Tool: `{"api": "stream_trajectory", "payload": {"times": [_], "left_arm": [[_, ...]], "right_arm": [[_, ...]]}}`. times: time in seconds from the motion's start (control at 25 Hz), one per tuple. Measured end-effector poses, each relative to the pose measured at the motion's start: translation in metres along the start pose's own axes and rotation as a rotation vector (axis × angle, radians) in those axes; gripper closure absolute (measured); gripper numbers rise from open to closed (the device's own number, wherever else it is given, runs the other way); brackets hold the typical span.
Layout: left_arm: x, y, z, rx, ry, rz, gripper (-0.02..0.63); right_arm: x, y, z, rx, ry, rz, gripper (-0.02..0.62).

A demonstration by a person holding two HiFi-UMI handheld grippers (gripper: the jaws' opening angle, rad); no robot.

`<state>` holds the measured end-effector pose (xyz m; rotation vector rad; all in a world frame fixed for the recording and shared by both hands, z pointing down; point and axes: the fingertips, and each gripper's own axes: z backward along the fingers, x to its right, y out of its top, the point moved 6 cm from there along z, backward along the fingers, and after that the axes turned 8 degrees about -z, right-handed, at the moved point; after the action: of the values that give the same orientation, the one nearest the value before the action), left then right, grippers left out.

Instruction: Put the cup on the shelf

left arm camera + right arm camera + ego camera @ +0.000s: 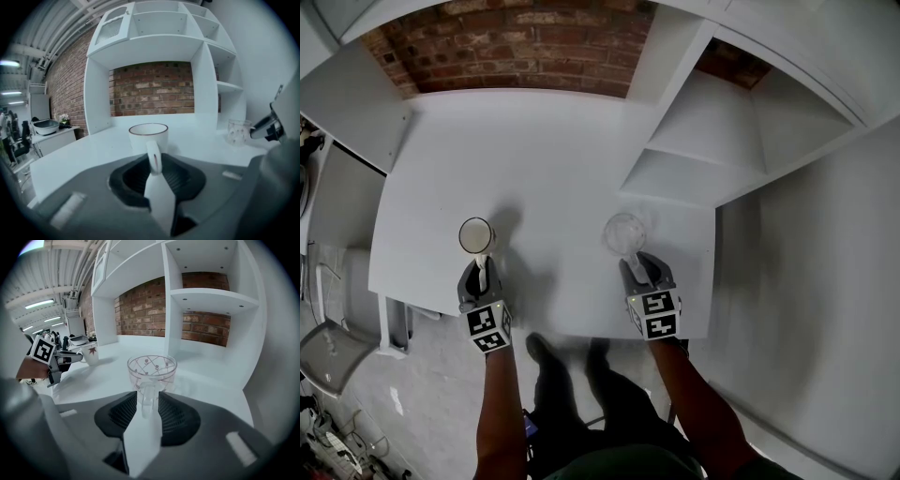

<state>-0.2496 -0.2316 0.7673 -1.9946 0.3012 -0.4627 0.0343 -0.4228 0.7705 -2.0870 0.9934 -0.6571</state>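
Neither cup has reached the shelf [213,295] yet; both stand upright on the white desk [553,159], and the work appears to be at the grasping stage. The left gripper [481,267] has its fingers [180,176] drawn narrow onto the handle of the white mug [148,137]. The handle stands upright between them, the pads close against it on both sides, and the mug's body is just ahead of the fingertips. The right gripper [636,265] is less far on: its fingers [176,414] stand moderately apart with the handle of the glass cup [151,371] between them. A thin gap shows on either side of that handle, so I would not call it gripped yet, and the cup's bowl sits just beyond the fingertips. The shelf unit rises ahead of the right fingers and to their right, well apart from the left fingers, and the compartments that can be seen hold nothing. Judging from this, almost everything remains. The right fingers have to finish closing on the handle, then each cup must be lifted clear of the desk, carried forward and rightward to the unit, and set down level on a shelf board before the fingers let go.
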Motion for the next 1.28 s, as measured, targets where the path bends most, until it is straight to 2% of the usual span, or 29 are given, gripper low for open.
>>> {"api": "stream_trajectory", "payload": {"times": [0.28,0.48,0.56,0.8,1.28], "left_arm": [[-0.005,-0.003,-0.004,0.035,-0.010,-0.044,0.543],[-0.006,-0.004,-0.004,0.051,-0.011,-0.009,0.545],[-0.006,-0.005,-0.003,0.062,-0.011,0.004,0.545],[-0.010,-0.004,-0.005,0.097,-0.001,0.045,0.545],[-0.027,0.009,0.002,0.133,-0.010,0.023,0.546]], "right_arm": [[0.003,-0.005,-0.006,0.014,-0.028,-0.002,0.469],[0.002,-0.008,-0.006,0.031,-0.046,0.002,0.492],[0.002,-0.013,-0.006,0.042,-0.060,0.008,0.538],[0.001,-0.007,-0.003,0.126,-0.067,-0.008,0.552],[-0.002,0.013,0.009,0.216,-0.069,0.008,0.555]]}}
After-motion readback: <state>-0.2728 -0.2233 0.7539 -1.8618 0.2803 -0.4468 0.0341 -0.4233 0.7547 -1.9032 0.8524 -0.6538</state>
